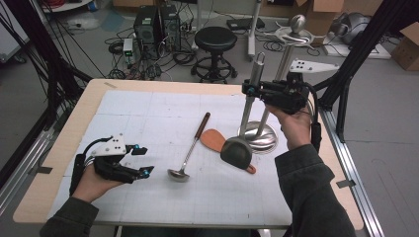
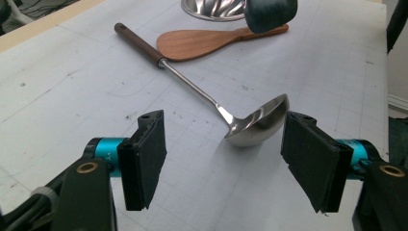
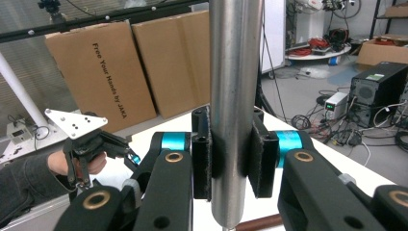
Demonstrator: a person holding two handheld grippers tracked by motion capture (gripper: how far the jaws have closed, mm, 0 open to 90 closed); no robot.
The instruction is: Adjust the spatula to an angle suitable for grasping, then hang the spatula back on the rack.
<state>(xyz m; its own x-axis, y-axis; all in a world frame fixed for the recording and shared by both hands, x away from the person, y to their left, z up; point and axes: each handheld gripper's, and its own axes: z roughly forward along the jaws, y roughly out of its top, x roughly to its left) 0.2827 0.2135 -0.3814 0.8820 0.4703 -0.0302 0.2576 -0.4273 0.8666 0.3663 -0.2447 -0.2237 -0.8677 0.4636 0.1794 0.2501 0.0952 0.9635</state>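
A steel ladle point(image 1: 190, 148) with a dark wooden handle lies on the white mat point(image 1: 148, 108), its bowl point(image 2: 257, 125) toward me. Beside it lies a wooden spatula point(image 1: 212, 139). My left gripper point(image 1: 143, 160) rests low at the front left, open, and its jaws point(image 2: 223, 159) point at the ladle's bowl without touching it. My right gripper point(image 1: 251, 90) is shut on the thick steel handle point(image 3: 233, 96) of a dark-headed utensil, holding it nearly upright. That dark head point(image 1: 236, 152) hangs low over the spatula's handle; I cannot tell whether they touch.
A steel utensil stand with a round base point(image 1: 264, 138) and a ball-topped pole point(image 1: 291, 44) stands right behind the held utensil. The wooden table's edge point(image 1: 64, 148) runs along the left. A black stool point(image 1: 215, 42), computers and cables sit on the floor beyond.
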